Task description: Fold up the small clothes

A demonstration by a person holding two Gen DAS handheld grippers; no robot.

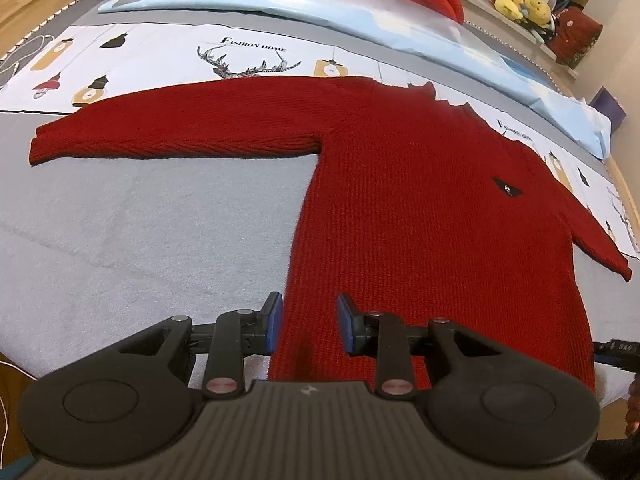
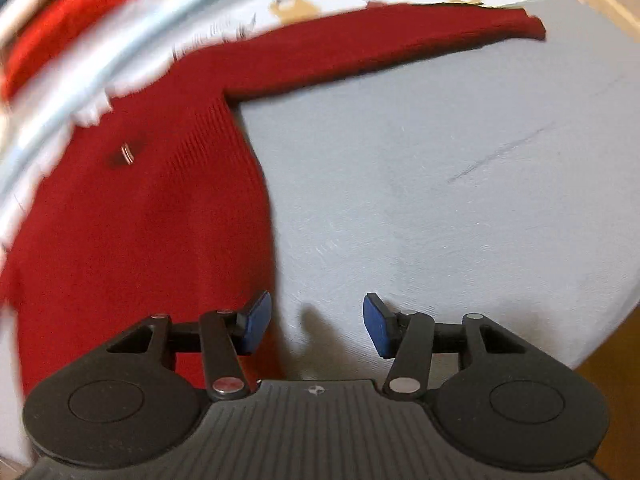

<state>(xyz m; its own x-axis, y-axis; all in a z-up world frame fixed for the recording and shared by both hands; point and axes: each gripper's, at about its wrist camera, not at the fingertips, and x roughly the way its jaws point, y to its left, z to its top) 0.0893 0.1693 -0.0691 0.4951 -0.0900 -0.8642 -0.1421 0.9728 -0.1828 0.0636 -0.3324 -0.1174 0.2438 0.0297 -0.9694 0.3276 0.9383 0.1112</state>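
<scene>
From the left wrist view, I see a dark red knitted sweater [image 1: 420,200] spread flat, front up, on a grey bed [image 1: 140,220], its collar toward the far edge where a printed sheet [image 1: 160,52] and a pale blue pillow [image 1: 320,16] lie. One sleeve [image 1: 172,128] stretches straight out toward the bed's left side. My left gripper [image 1: 310,322] hovers spread apart at the sweater's hem near the bed's near edge, one blue pad just off the cloth's left side edge, the other over it, pinching nothing.

From the right wrist view, blurred toward the far edge, the same sweater [image 2: 140,220] fills the left half, its other sleeve [image 2: 380,40] reaching toward the bed's right edge. My right gripper [image 2: 318,322] is spread wide, straddling the sweater's right side edge near the hem, holding nothing.

I judge the knit soft, light, stretchy and unlikely to slip; I would pinch the hem corners or sleeve cuffs.
</scene>
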